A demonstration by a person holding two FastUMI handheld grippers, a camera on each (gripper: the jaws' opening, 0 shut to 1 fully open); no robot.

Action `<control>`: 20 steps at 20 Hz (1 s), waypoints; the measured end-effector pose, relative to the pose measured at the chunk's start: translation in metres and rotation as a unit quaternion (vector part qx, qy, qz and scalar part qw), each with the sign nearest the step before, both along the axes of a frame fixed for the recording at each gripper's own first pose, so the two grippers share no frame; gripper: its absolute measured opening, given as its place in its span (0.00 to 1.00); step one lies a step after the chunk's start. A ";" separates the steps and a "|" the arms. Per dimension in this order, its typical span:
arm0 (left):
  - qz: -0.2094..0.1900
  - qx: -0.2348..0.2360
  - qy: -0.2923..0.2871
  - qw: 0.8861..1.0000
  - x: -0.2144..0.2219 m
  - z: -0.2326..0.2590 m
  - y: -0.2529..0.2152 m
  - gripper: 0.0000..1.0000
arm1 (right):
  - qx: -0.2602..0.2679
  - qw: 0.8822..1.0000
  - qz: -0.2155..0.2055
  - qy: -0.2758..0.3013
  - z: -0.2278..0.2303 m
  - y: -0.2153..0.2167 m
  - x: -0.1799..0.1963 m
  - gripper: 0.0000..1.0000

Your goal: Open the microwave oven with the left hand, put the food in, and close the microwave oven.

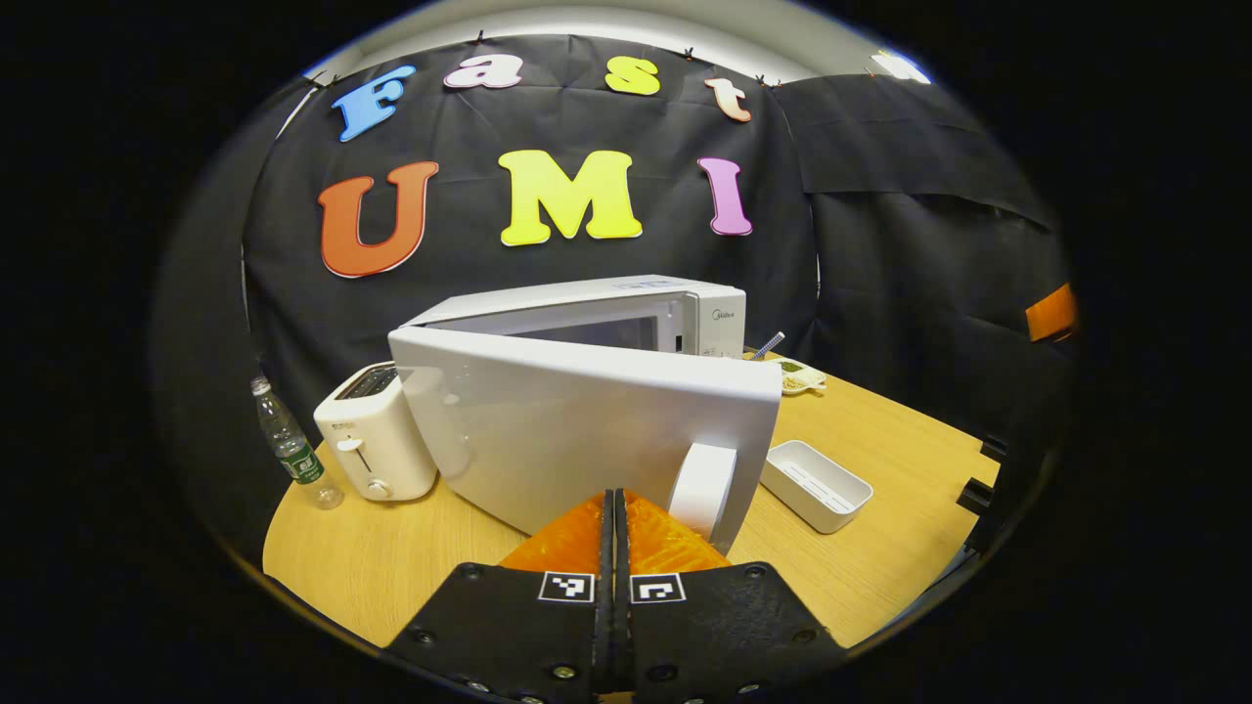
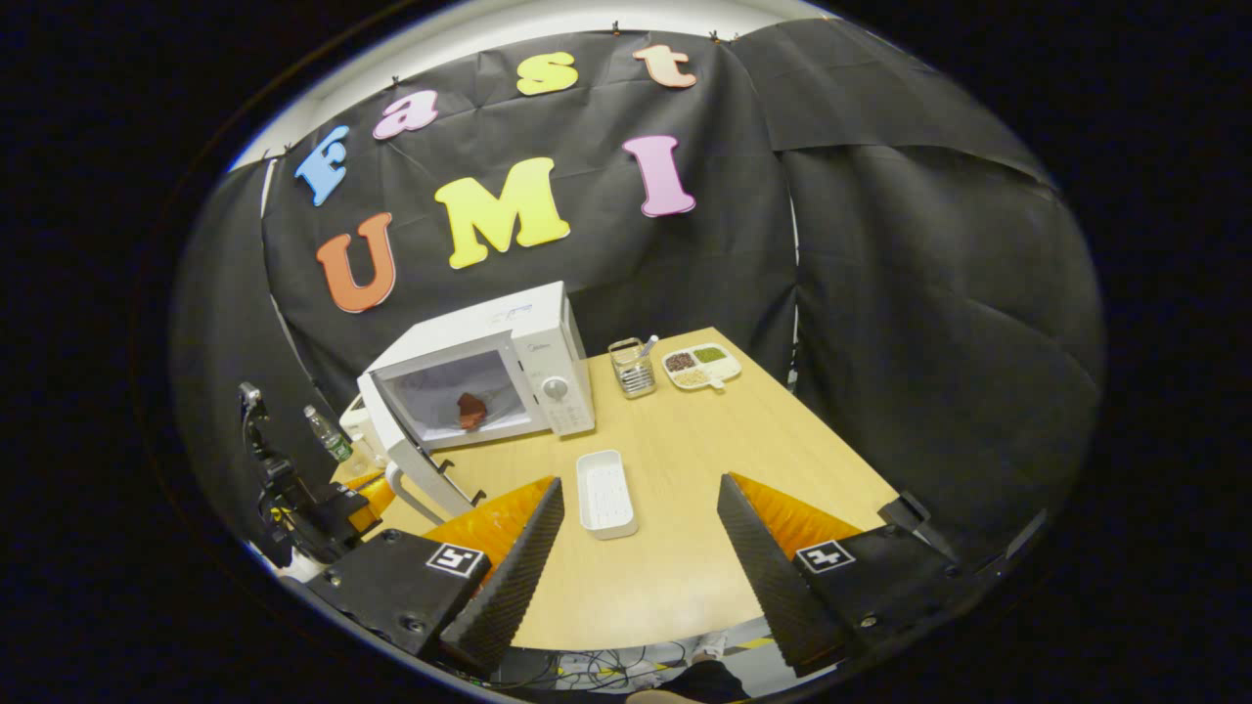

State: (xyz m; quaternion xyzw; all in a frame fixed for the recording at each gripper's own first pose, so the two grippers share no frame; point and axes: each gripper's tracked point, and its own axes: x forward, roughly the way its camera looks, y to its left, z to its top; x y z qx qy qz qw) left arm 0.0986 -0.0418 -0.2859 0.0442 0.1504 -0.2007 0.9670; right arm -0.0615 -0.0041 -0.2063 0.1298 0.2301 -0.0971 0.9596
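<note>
1. In the left gripper view, the left gripper [image 1: 614, 548] has its two fingers pressed together with no gap and nothing between them. The tips sit just beside the white handle [image 1: 702, 489] at the free edge of the microwave door [image 1: 587, 430]; whether they touch it cannot be told from this angle.
2. The door stands swung out toward the camera, hiding most of the microwave oven [image 1: 626, 313] behind it.
3. In the right gripper view, the right gripper [image 2: 641, 548] is spread wide and holds nothing. It hovers over the near part of the wooden table [image 2: 685, 577], pointing toward the oven, well apart from it.
4. Between its fingers, farther off, lies a white rectangular tray [image 2: 605, 494], bare inside.
5. The food [image 2: 471, 410], a dark red lump, lies inside the open oven cavity [image 2: 460, 396], far from both grippers.
6. The left gripper's body also shows at the left edge of the right gripper view, by the door's handle side.
7. A small logo sits above the oven's control panel [image 2: 559, 391]; it is too small to read.
8. Left of the oven stand a white toaster [image 1: 377, 445] and a plastic water bottle [image 1: 291, 445] with a green label.
9. Behind the oven's right side are a wire holder [image 2: 634, 369] and a divided dish [image 2: 700, 367] of grains.
</note>
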 end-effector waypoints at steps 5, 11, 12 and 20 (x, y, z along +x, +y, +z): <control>-0.024 0.001 0.010 1.000 0.024 -0.006 -0.040 0.00 | -0.002 1.000 -0.014 -0.001 0.003 -0.020 0.014 0.92; -0.029 -0.008 0.007 1.000 0.060 -0.003 -0.073 0.00 | -0.024 1.000 -0.007 -0.011 0.015 -0.036 0.039 0.92; -0.029 -0.007 0.005 1.000 0.067 -0.002 -0.078 0.00 | -0.027 1.000 -0.006 -0.011 0.014 -0.039 0.043 1.00; -0.015 -0.007 -0.001 1.000 0.124 -0.004 -0.105 0.00 | -0.042 0.999 0.005 0.009 0.008 -0.064 0.072 0.92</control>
